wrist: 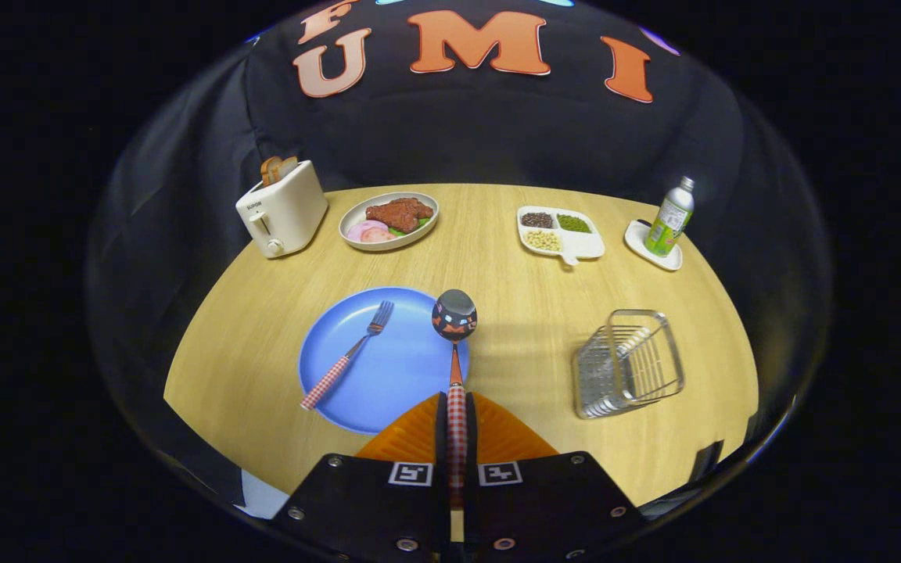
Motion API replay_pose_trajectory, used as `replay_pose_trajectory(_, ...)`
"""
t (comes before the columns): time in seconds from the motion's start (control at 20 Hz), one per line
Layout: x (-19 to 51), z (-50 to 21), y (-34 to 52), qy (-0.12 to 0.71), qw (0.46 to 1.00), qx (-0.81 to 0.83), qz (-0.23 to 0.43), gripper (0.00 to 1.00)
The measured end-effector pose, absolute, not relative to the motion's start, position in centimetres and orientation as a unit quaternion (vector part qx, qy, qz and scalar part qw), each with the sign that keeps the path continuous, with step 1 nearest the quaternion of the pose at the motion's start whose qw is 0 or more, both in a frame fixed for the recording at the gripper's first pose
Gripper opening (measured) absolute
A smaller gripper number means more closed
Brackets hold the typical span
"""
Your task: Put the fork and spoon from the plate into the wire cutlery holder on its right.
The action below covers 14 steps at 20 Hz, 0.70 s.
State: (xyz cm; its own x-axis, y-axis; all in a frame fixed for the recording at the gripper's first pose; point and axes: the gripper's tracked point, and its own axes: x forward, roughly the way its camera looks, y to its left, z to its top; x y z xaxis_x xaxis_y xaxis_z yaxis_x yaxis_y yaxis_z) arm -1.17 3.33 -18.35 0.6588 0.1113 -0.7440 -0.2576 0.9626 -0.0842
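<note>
- Spoon (pixel 455 344) is gripped by its checked handle between the two fingers of the tongs (pixel 457 407), which are clenched on it from both sides; its bowl points away from the tongs and sits over the right rim of the blue plate (pixel 388 375)
- Whether the spoon is lifted clear of the plate or touching it cannot be told
- Fork (pixel 346 356) lies on the left half of the plate, tines towards the far side, its checked handle reaching over the near-left rim
- Wire cutlery holder (pixel 627 363) stands on the worktop (pixel 513 289) well to the right of the plate; nothing can be made out inside it
- Beyond the plate, a dish of food (pixel 389 220) sits on the far part of the worktop, with meat and slices in it
- White toaster (pixel 282 209) stands just left of that dish, with bread sticking out of its top
- Divided tray (pixel 560 232) with three small heaps of beans or grains lies further right, beyond the holder
- Bottle (pixel 670 217) stands upright on a small white saucer (pixel 652 247) at the far right corner, near the tray
</note>
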Motion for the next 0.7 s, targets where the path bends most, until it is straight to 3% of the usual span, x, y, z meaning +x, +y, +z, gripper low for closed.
replay_pose_trajectory(0.35,0.0,-14.1,-5.6,0.440,0.881,-0.142,0.103,0.07)
replay_pose_trajectory(0.7,-0.1,-14.8,-9.4,0.518,0.817,-0.206,0.145,0.07)
